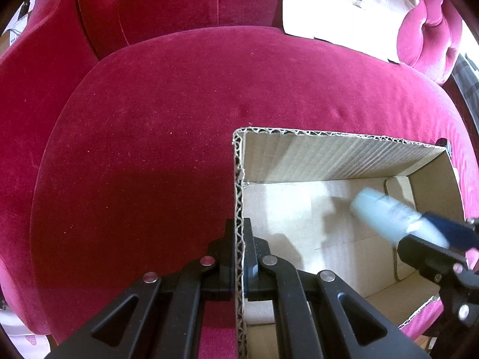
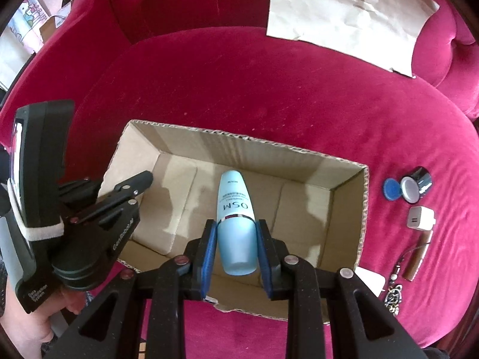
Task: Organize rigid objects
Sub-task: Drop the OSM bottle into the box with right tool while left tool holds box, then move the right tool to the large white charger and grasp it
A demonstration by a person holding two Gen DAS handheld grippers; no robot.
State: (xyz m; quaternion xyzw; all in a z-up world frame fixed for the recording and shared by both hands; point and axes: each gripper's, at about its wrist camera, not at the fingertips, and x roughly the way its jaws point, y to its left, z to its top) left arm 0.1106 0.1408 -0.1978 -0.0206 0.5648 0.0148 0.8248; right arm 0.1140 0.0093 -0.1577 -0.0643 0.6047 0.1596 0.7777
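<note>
An open cardboard box (image 2: 363, 209) sits on a crimson velvet sofa seat. My right gripper (image 2: 236, 239) is shut on a pale blue bottle (image 2: 235, 209) marked OSM and holds it over the box's inside. In the left wrist view the bottle (image 1: 386, 215) is blurred, with the right gripper (image 1: 431, 239) at the right. My left gripper (image 1: 239, 257) is shut on the box's left wall (image 1: 239, 179), one finger on each side. It also shows in the right wrist view (image 2: 140, 182).
On the seat right of the box lie a blue round lid (image 2: 392, 189), a small black jar (image 2: 416, 185), a white charger cube (image 2: 420, 217), a brown stick-shaped item with a cord (image 2: 416, 258) and a keychain (image 2: 393, 294). Brown paper (image 2: 350, 15) lies against the backrest.
</note>
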